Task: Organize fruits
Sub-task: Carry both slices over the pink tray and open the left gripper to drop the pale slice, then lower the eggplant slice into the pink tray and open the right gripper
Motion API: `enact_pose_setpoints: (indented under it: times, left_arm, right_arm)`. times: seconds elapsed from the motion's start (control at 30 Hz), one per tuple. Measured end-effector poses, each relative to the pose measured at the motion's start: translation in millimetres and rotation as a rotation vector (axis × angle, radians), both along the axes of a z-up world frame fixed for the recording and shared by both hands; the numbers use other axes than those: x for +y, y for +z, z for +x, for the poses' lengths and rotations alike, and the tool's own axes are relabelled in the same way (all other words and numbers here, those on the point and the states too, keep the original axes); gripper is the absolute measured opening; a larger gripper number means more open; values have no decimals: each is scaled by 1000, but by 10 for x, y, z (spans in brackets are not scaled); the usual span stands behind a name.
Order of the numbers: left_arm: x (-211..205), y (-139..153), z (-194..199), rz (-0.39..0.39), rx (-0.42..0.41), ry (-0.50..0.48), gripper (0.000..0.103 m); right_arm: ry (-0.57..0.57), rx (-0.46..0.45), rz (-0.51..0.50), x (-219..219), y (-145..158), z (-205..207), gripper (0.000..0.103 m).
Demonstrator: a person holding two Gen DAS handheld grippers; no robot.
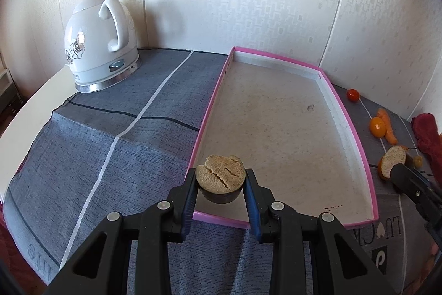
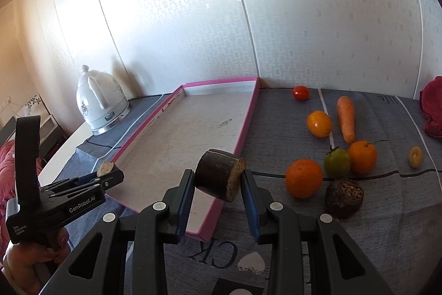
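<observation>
Handling judgement: two short sugarcane-like stubs, dark rind, pale fibrous cut faces. Probably light and stiff; rind likely smooth and a bit slippery, cut ends rough. Left stub [image 1: 221, 180] showing cracks across its top face, so likely splitting further under a hard squeeze. Best taken across the rind at mid-height, as being done now.

Left gripper [image 1: 221, 184]: narrowly spread, pinching the left stub by its sides, cut face pointing up. Hanging over the near left corner of the pink-rimmed tray [image 1: 210, 112], just inside the rim. Whether the stub's underside is touching the tray floor: cannot tell.

Right gripper [image 2: 218, 179]: likewise nearly closed, pinching the right stub [image 2: 218, 173], lying tilted with one cut end facing right. Hovering over the tray's near right edge, clear of the floor.

Tray floor otherwise bare, apart from a small smudge.

Waiting on the grey cloth [image 2: 276, 112] to the right of the tray: cherry tomato [image 2: 300, 92] near the far edge, carrot [image 2: 346, 118], three orange fruits including one [image 2: 304, 181] nearest the tray, green fruit [image 2: 337, 162], dark wrinkled fruit [image 2: 344, 196], small yellowish fruit [image 2: 415, 156]. Round ones probably rolling if nudged.

White kettle [image 1: 100, 43] standing at the far left corner, well apart from the tray.
</observation>
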State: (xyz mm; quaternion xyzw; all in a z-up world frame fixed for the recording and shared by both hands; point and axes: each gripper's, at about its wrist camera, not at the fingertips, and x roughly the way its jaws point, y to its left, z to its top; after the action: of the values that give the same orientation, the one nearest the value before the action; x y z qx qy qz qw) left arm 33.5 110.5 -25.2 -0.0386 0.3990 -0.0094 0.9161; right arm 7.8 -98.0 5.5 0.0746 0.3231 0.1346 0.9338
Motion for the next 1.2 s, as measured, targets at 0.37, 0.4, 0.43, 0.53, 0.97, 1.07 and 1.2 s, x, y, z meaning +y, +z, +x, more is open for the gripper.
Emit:
enact_pose_setpoints:
  times: [0.37, 0.4, 0.43, 0.53, 0.97, 1.07, 1.2]
  left_arm:
    - [-17, -5, 48, 3, 8, -5, 33]
    - [-13, -5, 57, 5, 7, -5, 33]
    - [-11, -5, 65, 10, 6, -5, 33]
    - [-15, -4, 75, 15, 6, -4, 33]
    - [-107, 92, -79, -12, -20, -21, 69]
    - [-159, 123, -131, 5, -33, -26, 82]
    - [-171, 158, -184, 22, -45, -14, 89]
  right_arm:
    - [45, -4, -33, 112, -34, 181, 34]
    - [51, -1, -38, 130, -44, 199, 34]
    - [55, 2, -40, 143, -49, 211, 34]
    - [76, 13, -54, 193, -65, 274, 34]
    - [129, 59, -92, 297, -149, 556, 34]
    - [136, 59, -104, 322, -172, 608, 34]
    - [134, 36, -142, 373, -196, 632, 34]
